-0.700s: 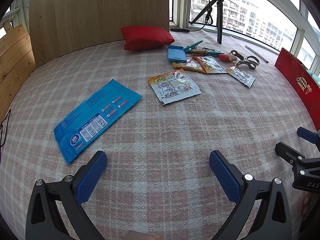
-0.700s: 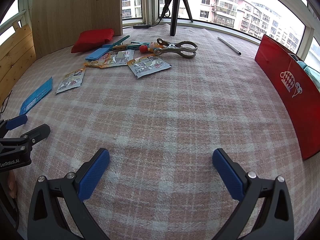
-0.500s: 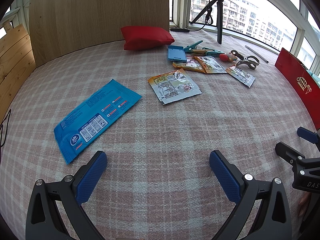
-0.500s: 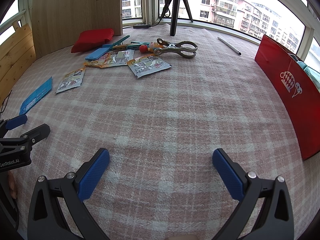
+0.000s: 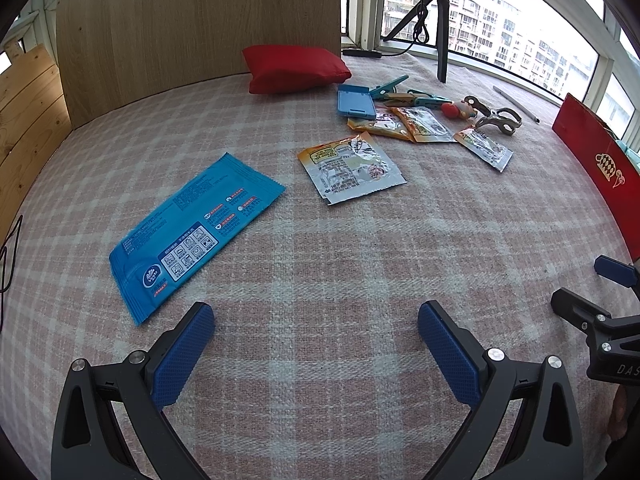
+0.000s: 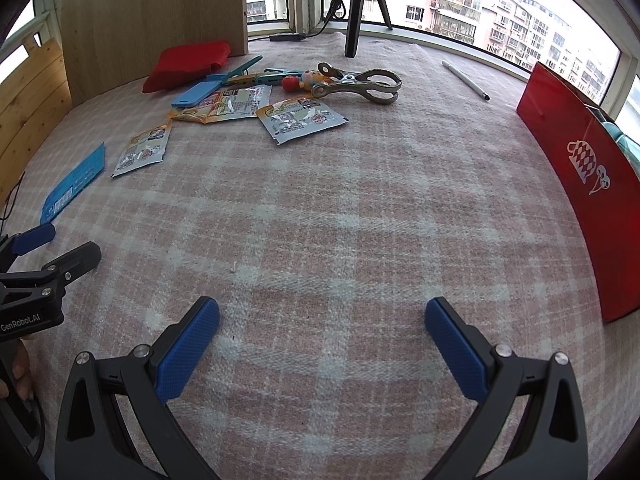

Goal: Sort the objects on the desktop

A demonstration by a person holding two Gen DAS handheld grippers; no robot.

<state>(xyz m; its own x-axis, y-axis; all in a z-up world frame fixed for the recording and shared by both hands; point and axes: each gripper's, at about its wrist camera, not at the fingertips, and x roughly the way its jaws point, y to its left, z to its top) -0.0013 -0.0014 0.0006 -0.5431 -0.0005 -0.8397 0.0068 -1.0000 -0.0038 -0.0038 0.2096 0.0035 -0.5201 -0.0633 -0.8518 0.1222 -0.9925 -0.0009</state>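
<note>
Pink-and-white checked cloth covers the table (image 5: 320, 240). Both the left hand-held gripper (image 5: 316, 344) and the right hand-held gripper (image 6: 322, 340) hover spread wide, holding nothing. A flat blue wet-wipe packet (image 5: 192, 224) lies just beyond the left one; orange-and-silver foil sachets (image 6: 300, 118) and a metal clip (image 6: 360, 86) lie farther back.

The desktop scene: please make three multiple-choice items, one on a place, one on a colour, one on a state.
1. Where does the blue wipes pack lie?
A. apart from the other items
B. on the red cushion
C. under the metal clamp

2. What colour is the cushion?
A. green
B. red
C. white

3. How is the left tool?
A. shut on a sachet
B. shut, empty
C. open, empty

Key: 1 A, bare cloth surrounds the pack; 2 B, plainly red; 3 C, only cloth shows between its spread pads.
</note>
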